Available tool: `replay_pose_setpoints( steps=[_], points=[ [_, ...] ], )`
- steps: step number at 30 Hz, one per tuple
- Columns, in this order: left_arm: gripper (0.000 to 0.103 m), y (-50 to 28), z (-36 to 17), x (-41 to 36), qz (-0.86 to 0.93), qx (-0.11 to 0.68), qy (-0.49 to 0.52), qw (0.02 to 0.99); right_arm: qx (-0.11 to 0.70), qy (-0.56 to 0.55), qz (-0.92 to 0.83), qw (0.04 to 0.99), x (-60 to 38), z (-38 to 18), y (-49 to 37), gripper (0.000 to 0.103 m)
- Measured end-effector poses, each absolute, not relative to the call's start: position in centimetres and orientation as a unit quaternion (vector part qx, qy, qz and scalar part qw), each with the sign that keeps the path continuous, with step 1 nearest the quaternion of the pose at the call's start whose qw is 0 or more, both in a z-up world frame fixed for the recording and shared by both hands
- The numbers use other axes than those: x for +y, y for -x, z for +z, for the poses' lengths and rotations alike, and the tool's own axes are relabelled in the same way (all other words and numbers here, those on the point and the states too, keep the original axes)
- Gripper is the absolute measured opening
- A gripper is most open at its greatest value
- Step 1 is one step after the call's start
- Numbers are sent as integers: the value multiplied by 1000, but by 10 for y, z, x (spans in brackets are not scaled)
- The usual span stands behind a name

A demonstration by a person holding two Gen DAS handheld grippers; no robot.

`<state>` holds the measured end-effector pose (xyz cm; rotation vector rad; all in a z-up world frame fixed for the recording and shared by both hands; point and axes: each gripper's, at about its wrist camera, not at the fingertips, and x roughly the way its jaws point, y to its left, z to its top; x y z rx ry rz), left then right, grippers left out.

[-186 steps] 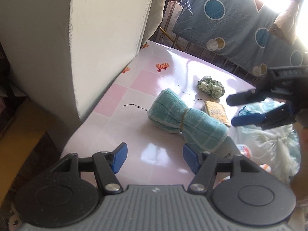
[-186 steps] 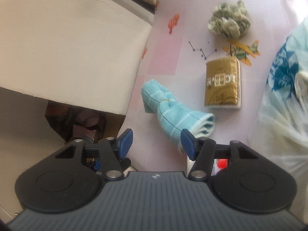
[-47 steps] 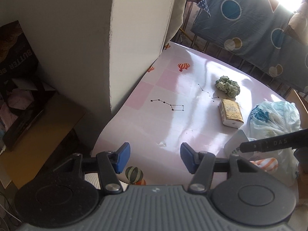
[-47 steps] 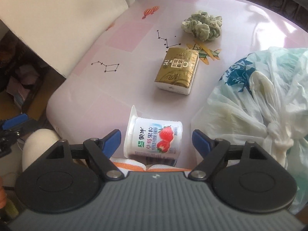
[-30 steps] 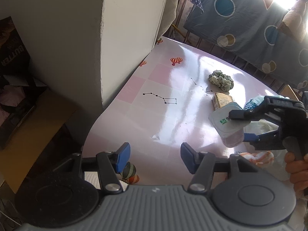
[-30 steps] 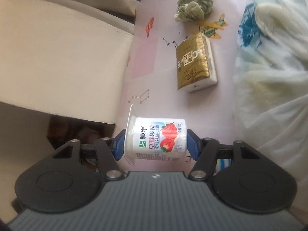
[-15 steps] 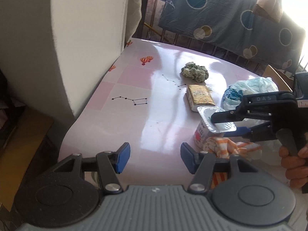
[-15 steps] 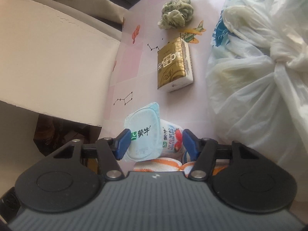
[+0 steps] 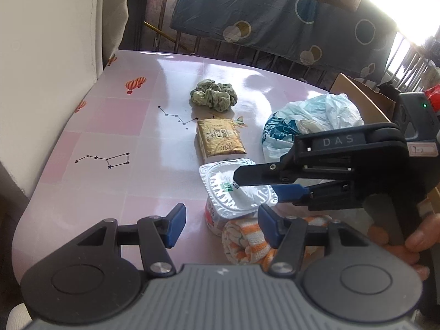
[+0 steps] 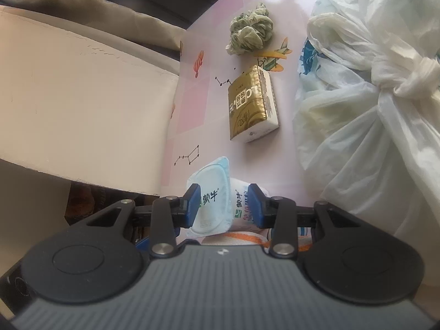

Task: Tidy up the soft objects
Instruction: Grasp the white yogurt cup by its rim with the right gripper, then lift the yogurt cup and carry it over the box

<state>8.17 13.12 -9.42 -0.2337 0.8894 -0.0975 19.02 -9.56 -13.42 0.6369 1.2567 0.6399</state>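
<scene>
While the right gripper (image 10: 223, 206) is clamping the yogurt cup (image 10: 220, 196) by its thin plastic sides at lower centre of its view, the cup is sitting upright on the glossy pink table (image 9: 115, 126), and I judge it light, crushable and slick under its foil lid, best held low on the body. Just below it in the left view, touching its base, the orange-striped rolled towel (image 9: 244, 243) is lying soft and springy, likely best pinched across its middle, with the left gripper (image 9: 218, 227) hanging apart and empty nearby. Higher up, the crinkly green scrunchie (image 9: 214, 95) and gold-wrapped tissue pack (image 9: 220, 140) are looking squashy and easy, beside a limp knotted bag (image 10: 371, 104).
</scene>
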Motion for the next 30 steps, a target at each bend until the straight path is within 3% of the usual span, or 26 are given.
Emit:
replay_pose_setpoints(
  steps=[23, 30],
  points=[
    [63, -116, -103, 116, -57, 431, 72, 898, 566, -298, 296, 710, -95, -141, -199, 30],
    [59, -112, -93, 115, -60, 411, 69, 907, 556, -282, 305, 719, -90, -131, -198, 30]
  ],
)
